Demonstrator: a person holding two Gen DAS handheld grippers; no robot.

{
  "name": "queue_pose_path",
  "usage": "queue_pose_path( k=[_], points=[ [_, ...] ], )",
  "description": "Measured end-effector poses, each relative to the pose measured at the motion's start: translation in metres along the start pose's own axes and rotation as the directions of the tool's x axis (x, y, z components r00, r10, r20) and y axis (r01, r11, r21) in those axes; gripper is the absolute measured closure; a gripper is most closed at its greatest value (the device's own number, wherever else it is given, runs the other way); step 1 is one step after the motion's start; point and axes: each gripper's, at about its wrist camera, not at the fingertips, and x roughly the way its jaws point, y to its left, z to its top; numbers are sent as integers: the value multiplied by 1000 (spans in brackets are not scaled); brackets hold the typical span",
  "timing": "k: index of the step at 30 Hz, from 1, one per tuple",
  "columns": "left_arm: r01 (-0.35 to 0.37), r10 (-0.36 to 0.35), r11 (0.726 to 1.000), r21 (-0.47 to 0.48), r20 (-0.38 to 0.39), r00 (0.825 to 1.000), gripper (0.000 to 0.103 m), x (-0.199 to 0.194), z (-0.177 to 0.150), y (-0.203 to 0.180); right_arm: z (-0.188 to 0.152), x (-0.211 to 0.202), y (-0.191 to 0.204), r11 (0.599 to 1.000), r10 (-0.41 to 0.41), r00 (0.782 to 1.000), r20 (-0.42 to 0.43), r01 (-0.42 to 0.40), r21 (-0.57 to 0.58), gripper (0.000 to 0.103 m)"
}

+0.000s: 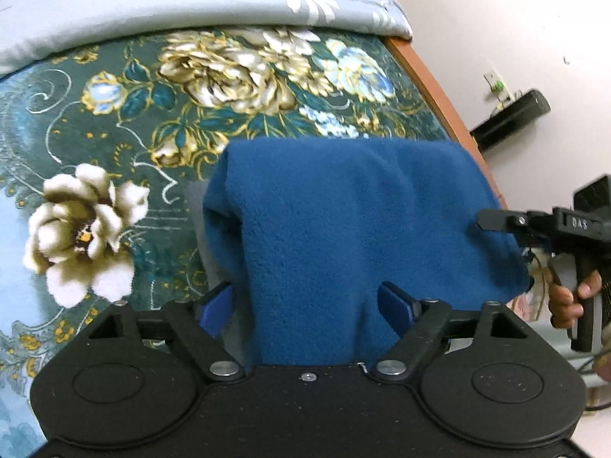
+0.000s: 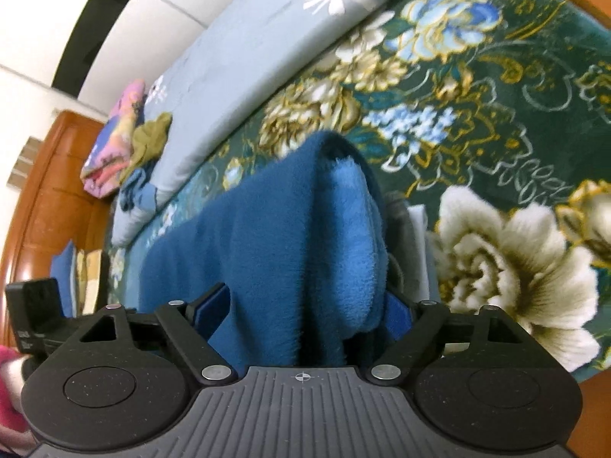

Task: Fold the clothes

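Observation:
A dark blue fleece garment [image 1: 343,221] lies folded on a green floral blanket [image 1: 114,122], over a grey piece of cloth [image 1: 194,210] that shows at its left edge. My left gripper [image 1: 307,305] is open; its blue pads stand wide apart on either side of the fleece's near edge. In the right wrist view the same fleece [image 2: 267,236] bulges up between the spread pads of my open right gripper [image 2: 305,311], with the grey cloth [image 2: 414,236] beside it. One finger [image 1: 492,221] of the right gripper, held by a hand, reaches the fleece's right edge.
A pale blue flowered quilt [image 1: 152,7] lies along the blanket's far side. The wooden bed frame [image 1: 431,87] runs on the right, with a white wall beyond. A pile of colourful clothes [image 2: 114,141] sits by the wooden headboard [image 2: 49,191].

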Motion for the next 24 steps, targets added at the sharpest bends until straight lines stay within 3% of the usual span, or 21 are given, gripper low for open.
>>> queue_pose_path(
  k=[6, 10, 13, 15, 16, 24],
  points=[
    [-66, 64, 998, 22, 54, 996, 18, -33, -2, -4, -1, -43, 20, 993, -99, 988, 122, 105, -46, 20],
    [-145, 135, 987, 71, 123, 983, 10, -69, -10, -2, -11, -74, 49, 976, -181, 955, 237, 204, -77, 19],
    [-197, 181, 977, 78, 181, 967, 9, -99, -15, 4, -22, -84, 77, 977, -164, 939, 301, 198, -85, 18],
    [-225, 207, 973, 60, 215, 954, 8, -118, -17, 11, -31, -81, 102, 971, -171, 931, 323, 215, -106, 5],
    [-238, 220, 970, 49, 231, 948, 8, -129, -18, 16, -35, -78, 113, 967, -181, 926, 331, 229, -111, 5],
    [-341, 319, 940, -2, 353, 880, 3, -208, -48, 67, -66, -30, 206, 962, -104, 952, 289, 170, -215, 0]
  ],
)
